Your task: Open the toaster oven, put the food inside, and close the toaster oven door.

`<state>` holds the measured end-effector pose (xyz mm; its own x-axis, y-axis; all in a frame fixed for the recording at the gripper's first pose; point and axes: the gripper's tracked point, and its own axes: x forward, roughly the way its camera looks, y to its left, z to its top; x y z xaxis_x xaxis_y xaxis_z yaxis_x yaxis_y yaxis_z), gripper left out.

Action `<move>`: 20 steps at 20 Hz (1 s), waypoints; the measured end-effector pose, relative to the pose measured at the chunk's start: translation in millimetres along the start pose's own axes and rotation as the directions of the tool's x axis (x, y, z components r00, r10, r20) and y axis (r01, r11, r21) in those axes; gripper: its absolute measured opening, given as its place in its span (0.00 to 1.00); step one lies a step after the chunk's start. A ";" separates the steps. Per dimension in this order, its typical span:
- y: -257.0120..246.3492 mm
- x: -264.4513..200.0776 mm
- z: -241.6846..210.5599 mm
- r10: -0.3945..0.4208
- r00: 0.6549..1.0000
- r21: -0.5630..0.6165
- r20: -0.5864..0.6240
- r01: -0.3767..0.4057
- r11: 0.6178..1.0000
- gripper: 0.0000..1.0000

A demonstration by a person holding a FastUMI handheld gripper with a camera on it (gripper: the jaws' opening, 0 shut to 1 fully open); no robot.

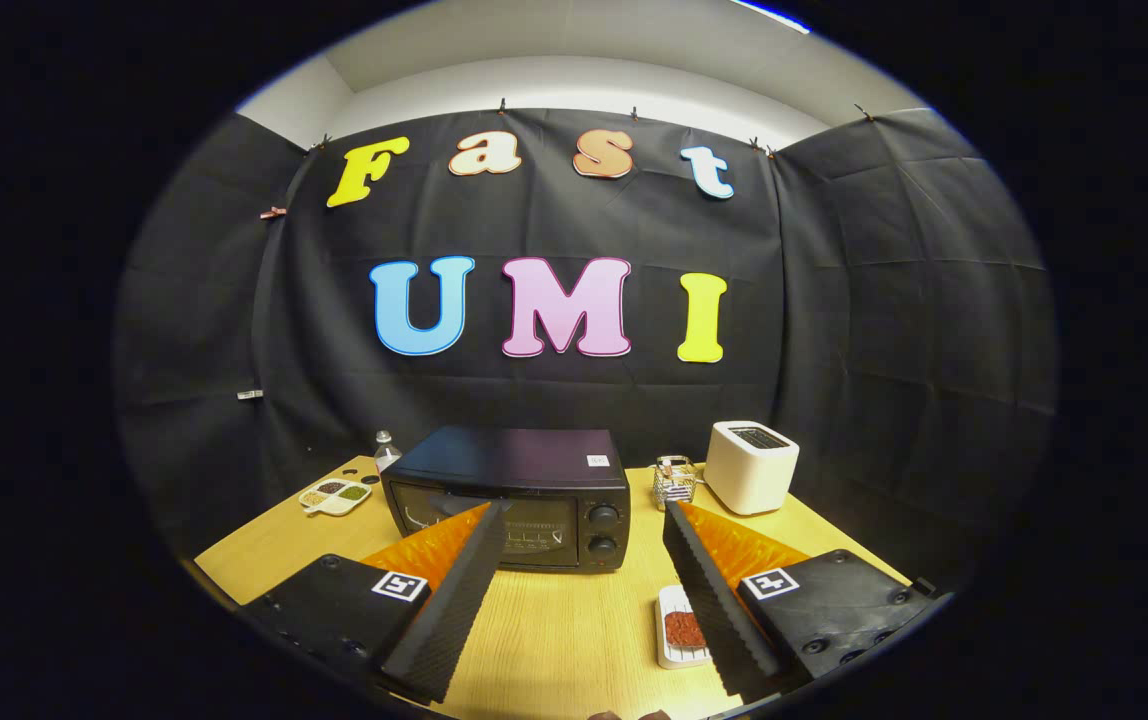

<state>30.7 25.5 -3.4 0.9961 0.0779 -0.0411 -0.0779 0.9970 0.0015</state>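
Our claw (574, 520) is nearest, fingers spread wide, holding nothing; we're at the start, door not yet opened; food (683, 628) is a reddish patty on a small white dish beside the right finger; toaster oven (514, 495), boxy black w/ glass door & two knobs, sits shut just ahead on the wood-grain desk (564, 640); next we need to reach its door's top edge & pull down.

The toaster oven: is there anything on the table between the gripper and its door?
Nothing visible does. The gripper is open, its fingers spread apart, and bare table runs from them to the toaster oven, whose door is shut. The food on its small white tray lies by the right finger, beside that path.
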 end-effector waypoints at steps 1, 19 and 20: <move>8.4 7.5 -0.1 0.014 1.000 0.021 -0.010 -0.014 1.000 0.97; 127.9 178.1 -58.2 0.043 0.994 -0.020 -0.102 -0.046 0.999 0.99; 127.4 185.5 -64.2 0.035 0.993 -0.023 -0.109 -0.037 0.999 0.99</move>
<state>202.9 166.9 -75.1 0.9823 0.1117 -0.1501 -0.1159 0.9931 -0.0195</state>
